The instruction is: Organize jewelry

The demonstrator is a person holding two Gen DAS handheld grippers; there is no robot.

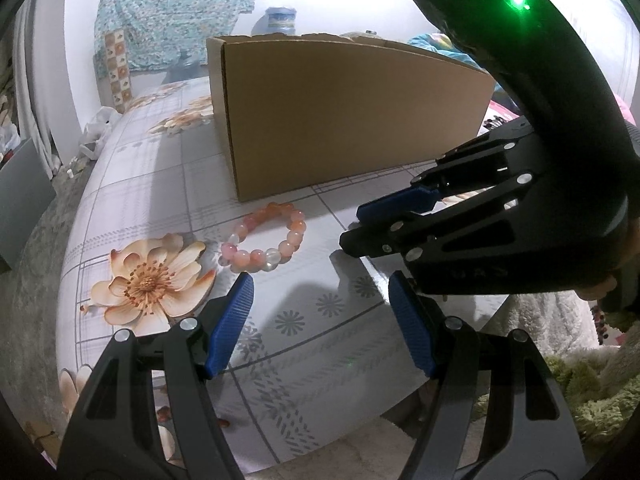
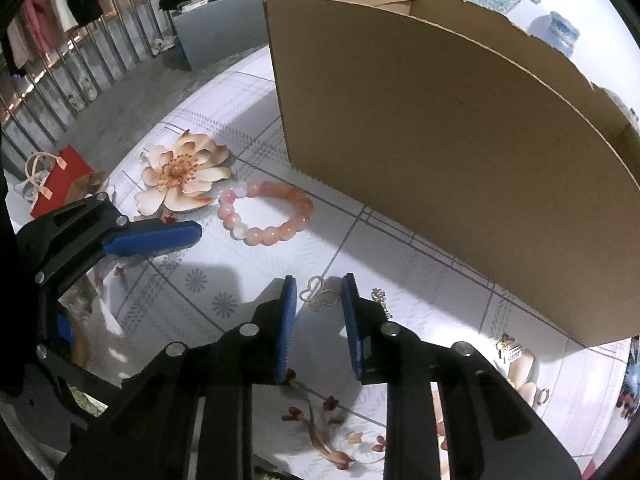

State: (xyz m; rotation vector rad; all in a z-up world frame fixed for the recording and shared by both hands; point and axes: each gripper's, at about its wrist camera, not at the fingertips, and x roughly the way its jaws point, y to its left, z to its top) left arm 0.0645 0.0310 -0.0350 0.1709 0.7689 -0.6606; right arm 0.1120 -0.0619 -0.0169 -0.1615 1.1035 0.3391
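Note:
A pink and orange bead bracelet lies on the flowered tablecloth in front of a cardboard box. My left gripper hangs open just short of the bracelet, nothing between its pads. In the right wrist view, my right gripper points down at a small gold butterfly piece lying on the table between its fingertips. The pads stand narrowly apart on either side of it with a slight gap showing. The right gripper also shows at the right of the left wrist view.
More small jewelry lies right of the butterfly: a silver earring, a gold and white piece and a gold hoop. The table edge curves close at the left, with a red gift bag on the floor beyond.

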